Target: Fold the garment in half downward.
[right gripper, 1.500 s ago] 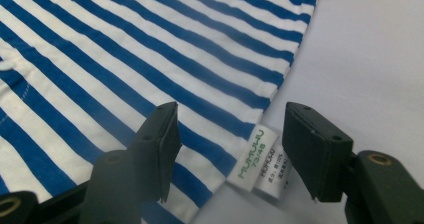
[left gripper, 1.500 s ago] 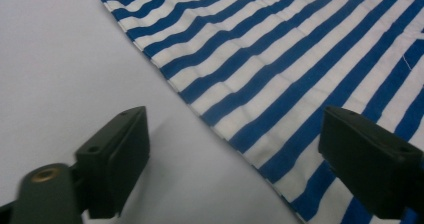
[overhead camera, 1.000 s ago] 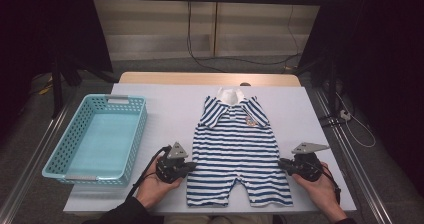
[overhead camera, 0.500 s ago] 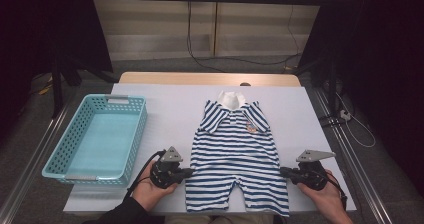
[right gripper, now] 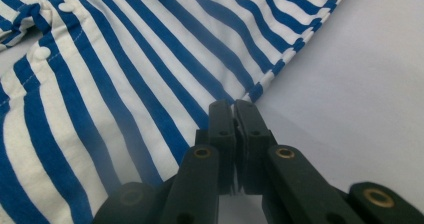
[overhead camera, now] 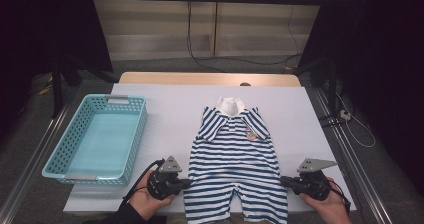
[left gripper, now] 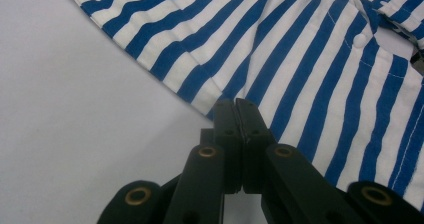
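**Romper pinched at both side edges**

Romper, blue and white stripes, lies flat on the white table, collar away from the person and the 2 legs toward the near edge, where the leg ends reach the table's front. It has a white collar and a small badge on the chest. It sits right of centre, well apart from the basket, which stands at the table's left side.

The left gripper is in the person's left hand at the near left of the romper, jaws pointing in at the cloth's left edge about hip level. From the left gripper view the 2 black jaws are pressed together with the striped hem caught between their tips; bare table lies to one side and a row of white snaps runs across the cloth farther off.

The right gripper mirrors it on the other side, held in the right hand near the table's right front. In the right gripper view its jaws are likewise squeezed together on the romper's edge, stripes spreading away to the left and plain table to the right.

Both hands rest low, palms up under the grippers, each with a grey plate on top and a cable trailing back.
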A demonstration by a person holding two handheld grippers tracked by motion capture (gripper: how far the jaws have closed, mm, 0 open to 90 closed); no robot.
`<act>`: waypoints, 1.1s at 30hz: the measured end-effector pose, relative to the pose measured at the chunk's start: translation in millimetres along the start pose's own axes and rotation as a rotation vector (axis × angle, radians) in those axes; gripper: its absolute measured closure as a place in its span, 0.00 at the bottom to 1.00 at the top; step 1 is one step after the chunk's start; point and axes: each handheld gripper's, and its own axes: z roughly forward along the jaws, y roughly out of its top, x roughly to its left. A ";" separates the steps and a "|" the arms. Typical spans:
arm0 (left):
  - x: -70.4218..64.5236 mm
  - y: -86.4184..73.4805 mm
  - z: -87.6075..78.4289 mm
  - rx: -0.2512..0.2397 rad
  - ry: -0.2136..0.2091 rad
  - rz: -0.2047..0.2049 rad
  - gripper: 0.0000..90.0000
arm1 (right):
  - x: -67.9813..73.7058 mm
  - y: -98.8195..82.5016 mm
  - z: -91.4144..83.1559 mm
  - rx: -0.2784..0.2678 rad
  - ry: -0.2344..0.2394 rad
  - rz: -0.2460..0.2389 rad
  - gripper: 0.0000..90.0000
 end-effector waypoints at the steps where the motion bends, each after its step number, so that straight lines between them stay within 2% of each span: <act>1: -0.9 -0.5 -1.5 0.002 -0.001 -0.003 0.99 | 1.3 -0.4 -1.8 -0.006 -0.003 -0.003 0.97; 8: -4.7 -7.2 -5.3 -0.002 -0.014 -0.003 0.99 | 10.1 -4.8 -4.9 0.013 -0.001 -0.015 0.96; 9: -4.7 -7.4 -4.4 -0.007 -0.008 -0.012 0.99 | 10.3 -5.0 -5.4 0.012 -0.008 -0.016 0.94; 11: -3.6 -6.6 -3.5 -0.012 -0.001 -0.014 0.95 | 8.6 -5.7 -5.2 0.001 -0.008 -0.019 0.84; 12: -2.9 -5.4 -3.4 -0.018 0.008 -0.017 0.90 | 7.8 -5.7 -5.2 -0.008 -0.011 -0.012 0.77; 13: -1.7 -4.0 -2.6 -0.028 0.024 -0.015 0.80 | 6.1 -5.2 -5.1 -0.026 -0.011 -0.014 0.72; 14: -1.7 -1.8 -2.9 -0.014 0.084 -0.002 0.71 | 5.0 -4.5 -5.7 -0.040 -0.008 -0.010 0.69; 15: 0.2 -0.4 -2.5 -0.017 0.088 0.007 0.68 | 3.4 -3.7 -5.9 -0.061 -0.004 -0.010 0.64; 18: 6.5 5.8 0.1 -0.061 0.098 -0.001 0.54 | -1.7 0.8 -7.5 -0.109 -0.018 0.004 0.53; 20: 11.4 12.2 0.9 -0.091 0.113 0.026 0.42 | -6.2 5.7 -7.6 -0.145 -0.021 0.007 0.47; 22: 15.2 18.8 1.8 -0.137 0.118 0.015 0.31 | -11.8 12.4 -5.7 -0.173 -0.024 0.019 0.36; 23: 16.9 21.3 3.7 -0.165 0.120 0.011 0.26 | -15.0 15.8 -3.9 -0.181 -0.017 0.028 0.35; 25: 20.7 26.3 4.6 -0.191 0.135 0.025 0.19 | -19.9 21.5 -0.4 -0.200 -0.016 0.035 0.32; 27: 24.3 30.9 6.7 -0.209 0.147 0.015 0.13 | -26.1 29.1 4.5 -0.210 -0.031 0.043 0.24; 29: 29.5 37.5 10.6 -0.243 0.151 0.005 0.08 | -31.3 37.0 8.9 -0.229 -0.040 0.051 0.26; 32: 36.9 47.8 14.2 -0.253 0.170 0.009 0.05 | -39.6 50.0 13.8 -0.246 -0.065 0.049 0.24; 33: 40.6 52.6 15.6 -0.262 0.177 -0.003 0.04 | -42.4 54.9 15.5 -0.251 -0.075 0.053 0.25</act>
